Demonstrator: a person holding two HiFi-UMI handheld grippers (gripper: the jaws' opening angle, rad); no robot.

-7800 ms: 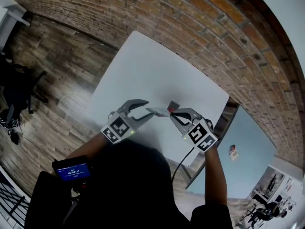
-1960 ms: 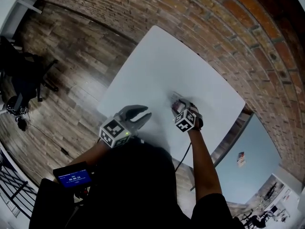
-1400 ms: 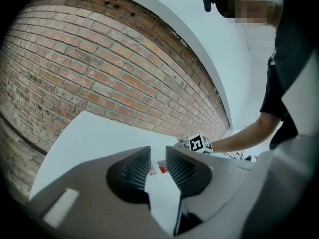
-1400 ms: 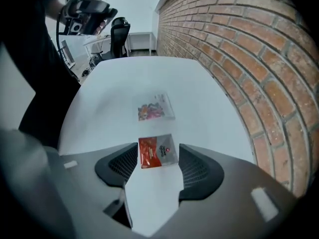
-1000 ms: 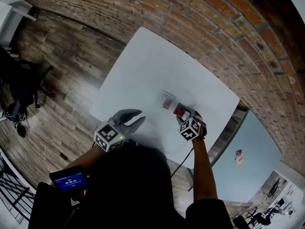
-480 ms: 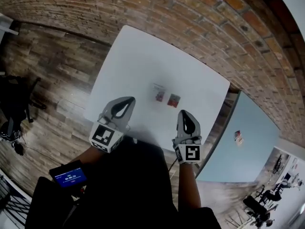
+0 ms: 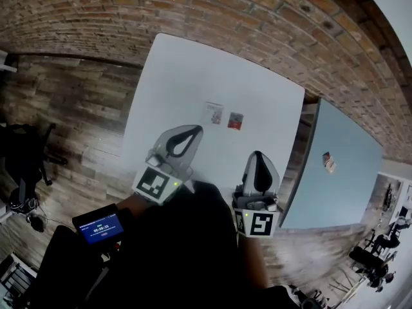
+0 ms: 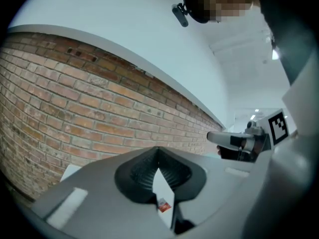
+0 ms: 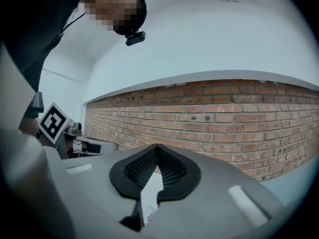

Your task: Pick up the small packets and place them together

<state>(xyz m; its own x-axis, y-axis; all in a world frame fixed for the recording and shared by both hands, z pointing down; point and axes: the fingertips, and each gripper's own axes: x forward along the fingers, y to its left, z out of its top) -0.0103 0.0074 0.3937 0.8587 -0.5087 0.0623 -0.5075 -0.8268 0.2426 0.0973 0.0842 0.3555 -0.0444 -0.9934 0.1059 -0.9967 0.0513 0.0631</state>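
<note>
Bordering a brick wall (image 7: 257, 18), the table (image 7: 193, 76) holds two packets (image 7: 213, 112); left tongs (image 7: 196, 131) and right tongs (image 7: 259, 154) pressed together.

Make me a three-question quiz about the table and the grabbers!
1. Where is the red packet? A) on the white table B) in a box C) in a gripper
2. How many packets are there? A) one B) two C) five
3. How is the left gripper? A) wide open B) shut, empty C) shut on a packet
Answers: 1 A, it lies flat on the tabletop. 2 B, a pale packet lies beside it. 3 B, its jaws meet with nothing between.
</note>
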